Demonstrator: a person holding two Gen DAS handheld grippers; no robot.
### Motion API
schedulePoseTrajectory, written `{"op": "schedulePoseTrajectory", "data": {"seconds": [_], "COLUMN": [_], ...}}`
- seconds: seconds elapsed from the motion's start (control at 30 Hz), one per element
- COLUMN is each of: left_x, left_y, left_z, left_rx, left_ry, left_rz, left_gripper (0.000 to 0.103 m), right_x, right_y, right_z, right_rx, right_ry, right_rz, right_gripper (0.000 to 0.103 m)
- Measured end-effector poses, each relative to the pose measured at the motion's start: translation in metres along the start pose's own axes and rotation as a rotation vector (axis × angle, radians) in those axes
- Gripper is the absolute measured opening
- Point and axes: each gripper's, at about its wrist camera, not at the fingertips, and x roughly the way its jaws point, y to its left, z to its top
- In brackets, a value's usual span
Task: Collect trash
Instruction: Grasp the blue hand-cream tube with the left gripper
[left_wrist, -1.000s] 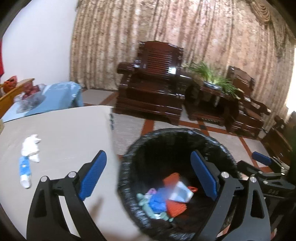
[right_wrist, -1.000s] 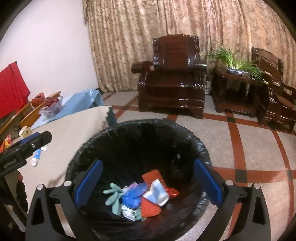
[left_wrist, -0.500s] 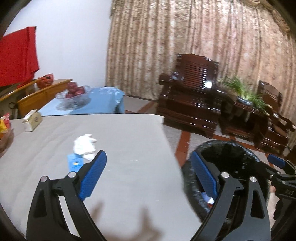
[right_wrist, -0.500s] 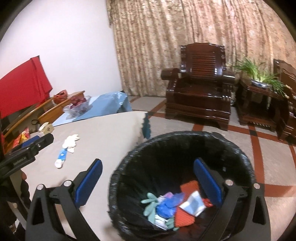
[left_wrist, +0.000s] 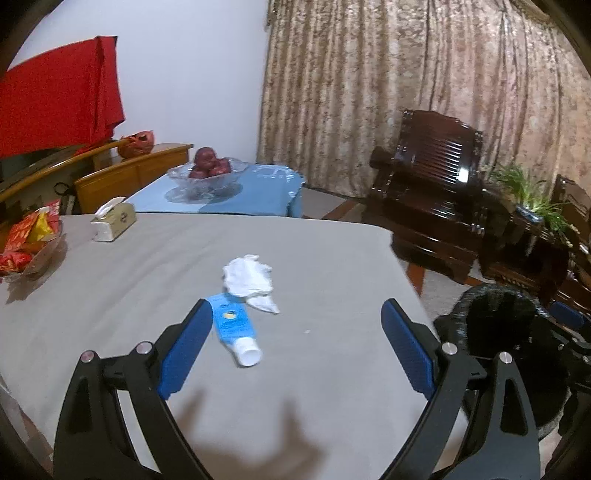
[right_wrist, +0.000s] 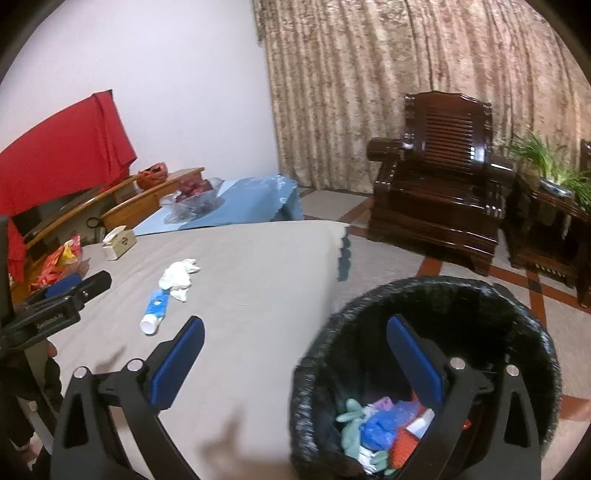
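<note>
Left gripper (left_wrist: 297, 330): hanging over the table (left_wrist: 147, 280) with jaws wide apart, gripping nothing.
Right gripper (right_wrist: 295, 343): gaping too, empty, straddling the table edge and the bin (right_wrist: 424, 373).
Trash: a blue tube (left_wrist: 234, 332) is lying beside the left finger, touching a crumpled tissue (left_wrist: 249, 278) at its 1 o'clock.
Around: tissue box (left_wrist: 112, 219) and snack tray (left_wrist: 27, 240) are sitting at 10 o'clock, well apart.
Only the right view: wrappers piling inside the bin.
Only the left view: apples in the fruit bowl (left_wrist: 207, 171), clearly.
</note>
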Motion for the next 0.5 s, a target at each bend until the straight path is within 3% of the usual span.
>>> {"op": "schedulePoseTrajectory", "data": {"seconds": [0.5], "left_x": [0.050], "left_y": [0.060], "left_z": [-0.015], "left_rx": [-0.064], "left_ry": [0.099], "left_rz": [0.095], "left_gripper": [0.086], "right_x": [0.062], "right_y": [0.048], "right_z": [0.005], "right_rx": [-0.064], "right_ry": [0.027], "right_rz": [0.045], "right_gripper": [0.097]}}
